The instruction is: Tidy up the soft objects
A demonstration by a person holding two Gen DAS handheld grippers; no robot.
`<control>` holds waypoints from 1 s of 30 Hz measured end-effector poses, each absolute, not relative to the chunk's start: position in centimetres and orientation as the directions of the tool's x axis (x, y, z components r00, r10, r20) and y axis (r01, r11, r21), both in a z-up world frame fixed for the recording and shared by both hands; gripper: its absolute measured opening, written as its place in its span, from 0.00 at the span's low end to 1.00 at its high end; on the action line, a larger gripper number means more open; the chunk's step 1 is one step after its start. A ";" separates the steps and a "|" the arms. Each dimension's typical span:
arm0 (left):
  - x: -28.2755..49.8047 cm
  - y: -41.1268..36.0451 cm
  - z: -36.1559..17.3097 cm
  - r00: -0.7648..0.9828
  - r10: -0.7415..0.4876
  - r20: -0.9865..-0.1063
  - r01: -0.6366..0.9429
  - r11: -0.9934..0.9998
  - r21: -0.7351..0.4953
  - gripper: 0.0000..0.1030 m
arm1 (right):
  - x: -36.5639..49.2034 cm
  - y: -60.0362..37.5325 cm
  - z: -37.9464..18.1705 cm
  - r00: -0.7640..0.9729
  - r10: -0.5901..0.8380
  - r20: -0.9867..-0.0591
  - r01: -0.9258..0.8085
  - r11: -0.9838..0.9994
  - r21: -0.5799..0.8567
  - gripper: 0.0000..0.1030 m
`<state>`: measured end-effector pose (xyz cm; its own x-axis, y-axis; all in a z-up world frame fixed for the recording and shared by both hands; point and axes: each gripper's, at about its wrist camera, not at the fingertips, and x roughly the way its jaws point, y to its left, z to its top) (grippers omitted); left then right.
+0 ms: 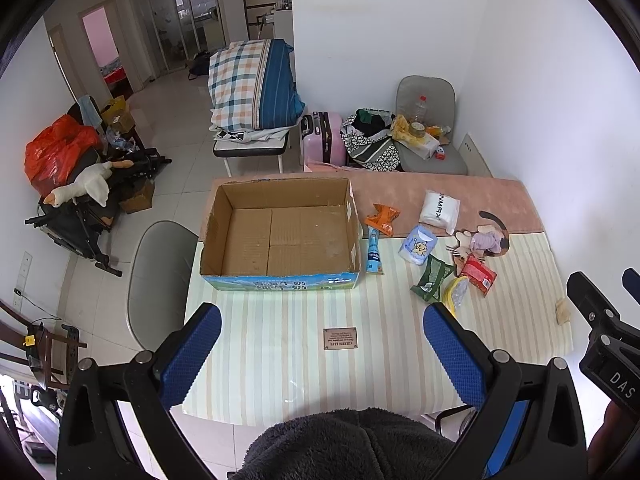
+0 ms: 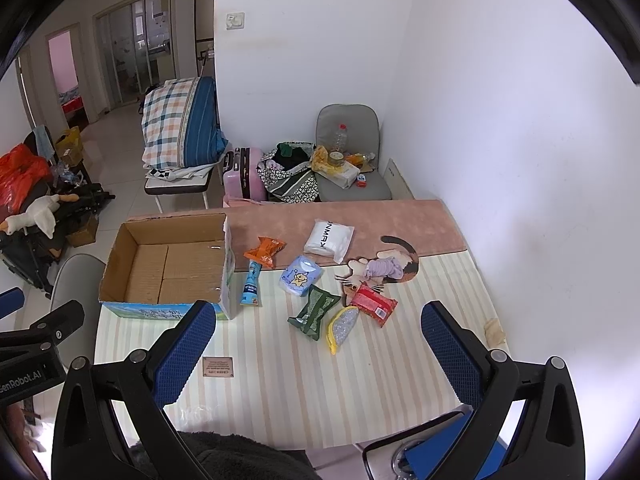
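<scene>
1. Left gripper (image 1: 322, 354) — fingers spread wide, holding nothing, above the striped table (image 1: 280, 360).
2. Right gripper (image 2: 318, 354) — likewise agape and empty.
3. Cardboard box (image 1: 280, 236) at 12 o'clock (empty); soft packets (image 2: 312, 312) scattered at its 3 o'clock.

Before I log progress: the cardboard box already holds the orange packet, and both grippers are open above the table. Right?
Not quite. The cardboard box is empty; the orange packet lies on the table just right of it, as the right wrist view shows. The left gripper and right gripper are indeed open above the table.
</scene>
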<state>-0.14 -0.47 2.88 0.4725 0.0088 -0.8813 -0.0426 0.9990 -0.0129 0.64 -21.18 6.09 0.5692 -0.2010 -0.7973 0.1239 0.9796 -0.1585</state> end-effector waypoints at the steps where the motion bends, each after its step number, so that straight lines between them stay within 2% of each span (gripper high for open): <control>1: -0.2 -0.5 2.9 0.473 0.009 -0.881 -0.043 0.999 -0.013 1.00 | 0.7 -21.2 6.2 0.570 -0.201 -0.797 0.122 0.980 -0.159 1.00; 30: 0.6 -0.8 3.4 0.495 0.012 -0.869 -0.036 0.999 -0.007 1.00 | 0.0 -20.4 6.3 0.591 -0.172 -0.788 0.102 0.985 -0.139 1.00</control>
<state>0.59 -0.79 3.39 0.4955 0.0120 -0.8685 -0.0361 0.9993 -0.0068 0.02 -20.41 6.31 0.5912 -0.1722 -0.7879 0.1015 0.9851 -0.1392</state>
